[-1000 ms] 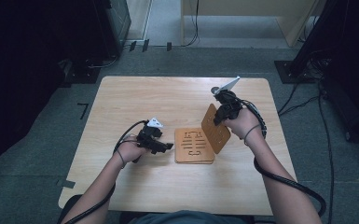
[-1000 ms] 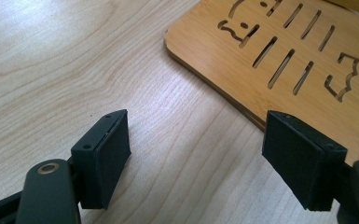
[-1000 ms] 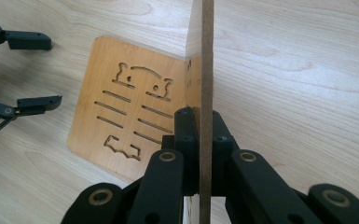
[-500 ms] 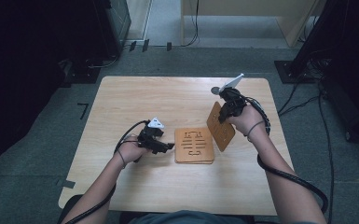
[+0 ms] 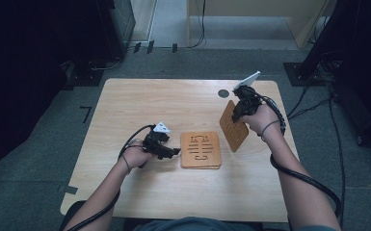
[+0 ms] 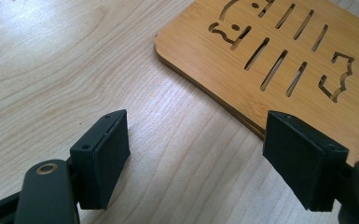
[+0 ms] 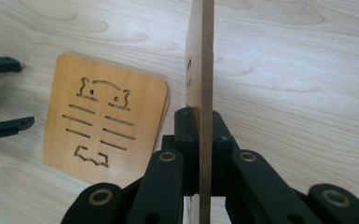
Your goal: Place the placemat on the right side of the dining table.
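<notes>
Two bamboo boards are in play on the pale worktop (image 5: 139, 103), and I have a gripper in each hand. The flat board (image 5: 201, 149) lies face up near the middle, and it looks like a second layer sits under it, since a lower edge shows along its side in the left gripper view. My left gripper (image 6: 214, 154) rests low with its jaws spread wide and empty; the flat board's corner sits just ahead of the far jaw, and one jaw overlaps its edge. I judge this keeps the stack steady, or ready to be taken.

My right gripper (image 7: 199, 140) has its jaws clenched on the lifted board (image 5: 233, 126), which rises edge-on straight up between them. I hold it by its lower edge and tilted clear of the worktop, probably to carry it away from the stack, to my right of it.

Each board is a warm orange-brown square with rounded corners, thin, cut through with a small animal face, rows of slots and a jagged shape.
</notes>
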